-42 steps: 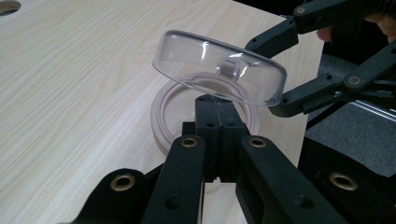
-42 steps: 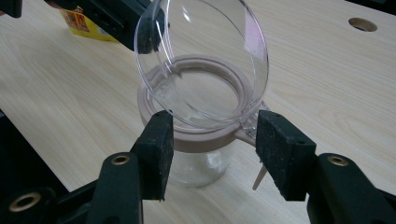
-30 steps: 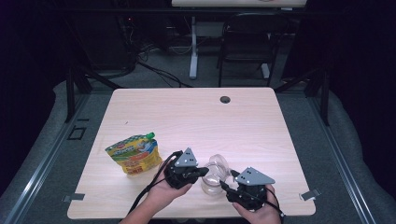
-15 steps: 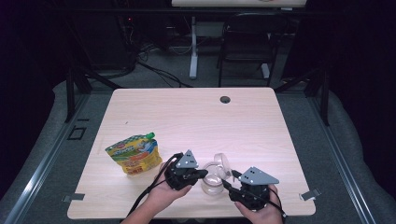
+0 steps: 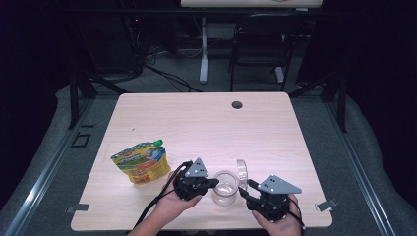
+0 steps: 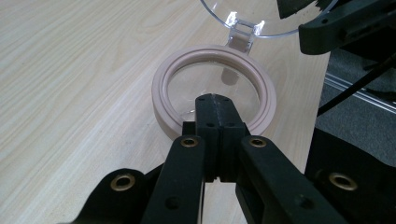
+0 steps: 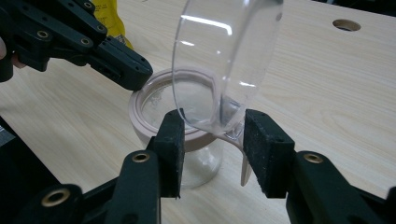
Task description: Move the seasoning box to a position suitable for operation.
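A clear glass jar (image 5: 225, 189) with a pale pinkish rim ring (image 6: 213, 86) stands near the front edge of the wooden table (image 5: 206, 128), between the two grippers. Its clear domed lid (image 7: 224, 65) is swung up on a hinge at the far side of the rim and stands nearly upright, so the mouth of the jar is open.

The left gripper (image 6: 214, 105) comes in from the jar's left side. Its jaws are pressed fully together, their tips resting over the near edge of the rim ring — whether they pinch the ring or only touch it I cannot tell, since nothing shows between the pads.

The right gripper (image 7: 212, 144) sits at the jar's right. Its jaws have just been closing, and the lower edge of the raised lid stands between them; the pads (image 7: 170, 140) lie close on either side of the lid's curved wall, the left one seemingly touching, a small gap still showing at the right one — not yet a firm hold.

Off to the left of the left hand (image 5: 169, 206), well clear of the jar, a yellow-and-green snack pouch (image 5: 140, 162) with a green cap lies on the table. A round cable hole (image 5: 237, 104) sits near the table's far edge, and a dark chair (image 5: 260, 44) stands beyond it.
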`<state>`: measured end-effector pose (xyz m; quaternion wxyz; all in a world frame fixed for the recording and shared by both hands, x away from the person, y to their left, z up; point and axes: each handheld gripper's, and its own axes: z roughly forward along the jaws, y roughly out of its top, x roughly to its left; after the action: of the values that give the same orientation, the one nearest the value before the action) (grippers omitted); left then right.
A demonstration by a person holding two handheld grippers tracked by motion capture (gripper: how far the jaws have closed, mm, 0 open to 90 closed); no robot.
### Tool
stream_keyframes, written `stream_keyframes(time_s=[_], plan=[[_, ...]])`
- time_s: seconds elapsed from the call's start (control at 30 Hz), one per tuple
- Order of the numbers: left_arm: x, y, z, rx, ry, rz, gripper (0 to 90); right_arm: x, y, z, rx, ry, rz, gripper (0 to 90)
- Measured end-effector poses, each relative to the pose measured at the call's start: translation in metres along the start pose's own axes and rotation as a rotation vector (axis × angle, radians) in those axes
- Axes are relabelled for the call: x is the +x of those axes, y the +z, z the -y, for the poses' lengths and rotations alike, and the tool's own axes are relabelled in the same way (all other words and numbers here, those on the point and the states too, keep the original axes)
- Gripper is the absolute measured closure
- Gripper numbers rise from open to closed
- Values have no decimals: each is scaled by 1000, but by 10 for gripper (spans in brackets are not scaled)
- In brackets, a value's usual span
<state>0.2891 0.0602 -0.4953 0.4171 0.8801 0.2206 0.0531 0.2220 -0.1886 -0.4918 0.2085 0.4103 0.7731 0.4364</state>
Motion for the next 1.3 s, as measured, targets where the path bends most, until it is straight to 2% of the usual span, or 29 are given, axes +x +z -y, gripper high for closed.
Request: stream_keyframes(time_s=[0.23, 0.5, 0.83, 1.07, 1.2, 1.3], plan=[[0, 0, 0, -1, 1, -1, 900, -5, 0, 3, 7, 17, 7, 616], [0, 0, 1, -6, -1, -1, 900, -10, 0, 5, 7, 51, -19, 623], [0, 0, 1, -6, -3, -3, 900, -11, 4, 11, 30, 25, -47, 599], [2, -5, 2, -19, -11, -7, 900, -15, 13, 18, 76, 21, -9, 627], [2, -8, 4, -25, -11, -10, 900, -19, 20, 22, 100, 42, 5, 650], [2, -12, 6, -22, -5, -8, 893, -26, 26, 27, 118, 88, -1, 679]])
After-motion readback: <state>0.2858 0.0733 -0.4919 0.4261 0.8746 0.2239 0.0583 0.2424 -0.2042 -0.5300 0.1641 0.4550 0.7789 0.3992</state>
